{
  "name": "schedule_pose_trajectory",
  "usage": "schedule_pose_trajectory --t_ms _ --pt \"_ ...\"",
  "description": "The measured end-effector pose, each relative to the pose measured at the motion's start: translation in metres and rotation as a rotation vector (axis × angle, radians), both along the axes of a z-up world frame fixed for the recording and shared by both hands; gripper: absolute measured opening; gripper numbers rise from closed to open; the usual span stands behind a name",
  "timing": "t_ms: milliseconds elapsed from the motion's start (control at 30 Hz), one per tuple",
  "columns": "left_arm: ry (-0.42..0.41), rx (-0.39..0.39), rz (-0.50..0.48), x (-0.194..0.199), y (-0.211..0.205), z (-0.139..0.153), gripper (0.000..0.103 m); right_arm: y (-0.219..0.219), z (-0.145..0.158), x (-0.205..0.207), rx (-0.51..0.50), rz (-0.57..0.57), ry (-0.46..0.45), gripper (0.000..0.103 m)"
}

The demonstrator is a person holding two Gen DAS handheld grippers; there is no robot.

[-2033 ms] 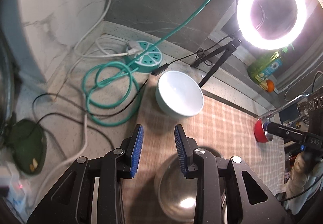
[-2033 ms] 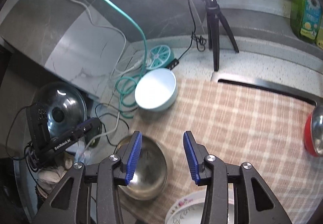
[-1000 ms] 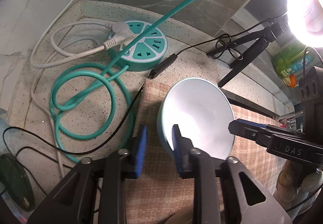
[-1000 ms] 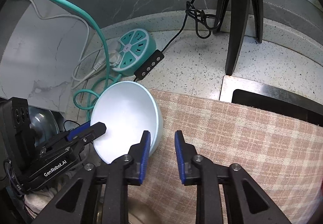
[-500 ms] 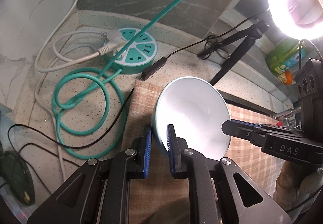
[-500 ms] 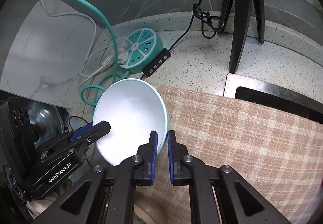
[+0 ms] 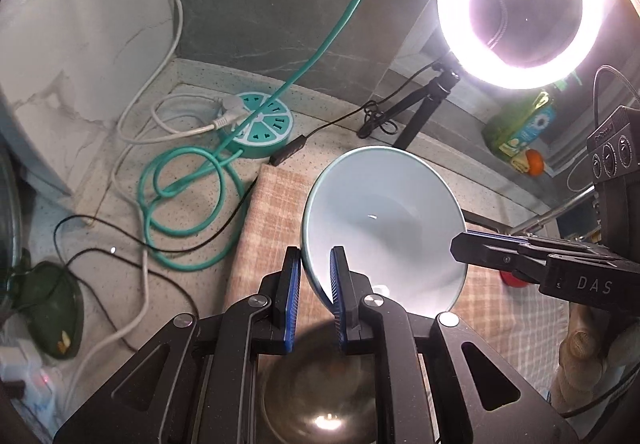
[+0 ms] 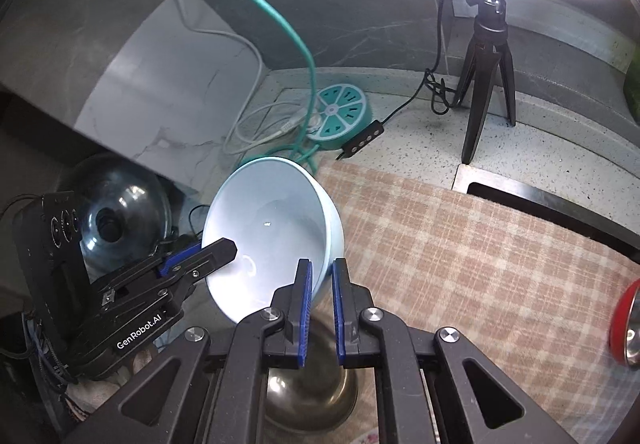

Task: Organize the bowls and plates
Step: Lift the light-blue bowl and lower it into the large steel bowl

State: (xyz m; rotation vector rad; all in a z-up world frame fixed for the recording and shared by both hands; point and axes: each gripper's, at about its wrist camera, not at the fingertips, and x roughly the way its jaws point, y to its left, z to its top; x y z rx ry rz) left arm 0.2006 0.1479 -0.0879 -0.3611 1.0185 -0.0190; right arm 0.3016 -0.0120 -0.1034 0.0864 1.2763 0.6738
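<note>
A light blue bowl is held in the air by both grippers, above the checked cloth. My left gripper is shut on its left rim. My right gripper is shut on its right rim, with the bowl tilted toward the left. A steel bowl sits on the cloth right below the held bowl; it also shows in the right wrist view. The rim of a flowered plate shows at the bottom edge.
A teal power strip with coiled cables lies on the counter at the back left. A ring light on a tripod stands behind. A red-rimmed bowl sits at the right. A glass lid lies at the left.
Both grippers reached the blue bowl, closed on opposite rims and lifted it off the cloth; it now hangs tilted above the steel bowl.
</note>
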Motion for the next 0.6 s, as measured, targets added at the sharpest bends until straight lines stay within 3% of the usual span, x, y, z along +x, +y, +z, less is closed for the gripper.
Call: schedule_pose_trajectory --t_ms 233,600 --pt "-0.002 0.009 0.019 -0.049 -0.009 0.001 0.013 -0.003 -0.002 -0.045 -0.031 0.069 0.005 0.009" --pt "0.073 0.015 0.028 -0.085 -0.024 -0.038 0.013 -0.003 -0.050 -0.084 -0.134 0.123 0.044 0.009"
